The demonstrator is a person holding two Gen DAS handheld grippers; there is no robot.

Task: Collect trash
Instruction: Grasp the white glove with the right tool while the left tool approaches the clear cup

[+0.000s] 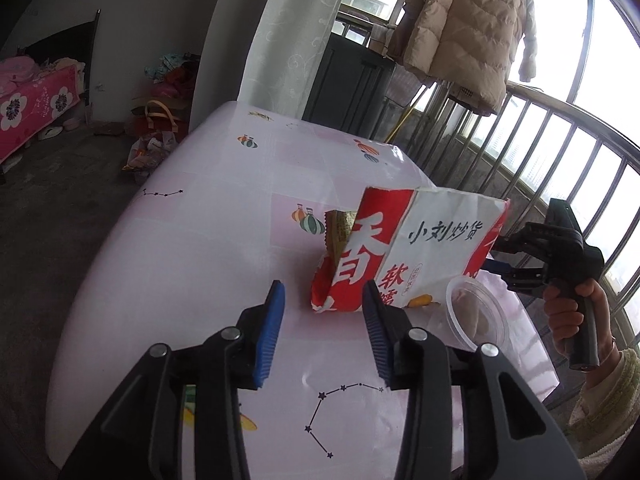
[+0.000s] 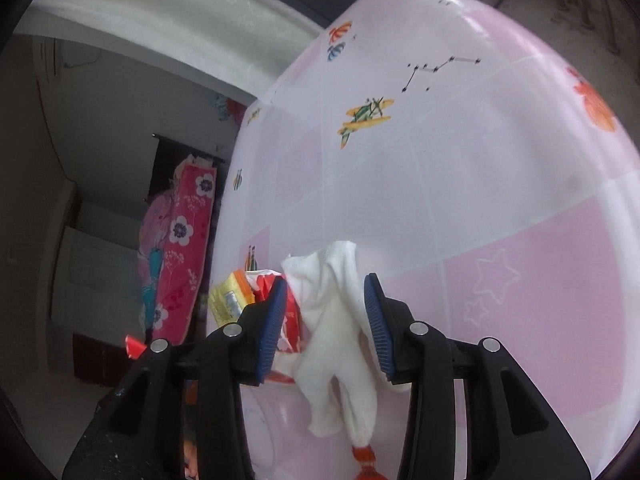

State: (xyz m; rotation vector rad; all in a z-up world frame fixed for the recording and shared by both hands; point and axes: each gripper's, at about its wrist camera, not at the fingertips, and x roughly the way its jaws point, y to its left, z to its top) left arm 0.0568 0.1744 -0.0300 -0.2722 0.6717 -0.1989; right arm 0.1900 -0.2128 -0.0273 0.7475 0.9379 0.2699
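The left gripper (image 1: 324,320) stands half open over the tabletop (image 1: 192,240), nothing between its blue pads. Just past it a red-and-white bag (image 1: 408,252) stands upright near the right edge, a small green wrapper (image 1: 340,228) touching its far left side. A clear plastic tub (image 1: 476,312) lies beside the bag; its contents are unclear. The right gripper (image 2: 326,312) is also part open, a white tissue (image 2: 336,344) between its pads, though whether they press it I cannot tell. The far tabletop lies bare to its edge.
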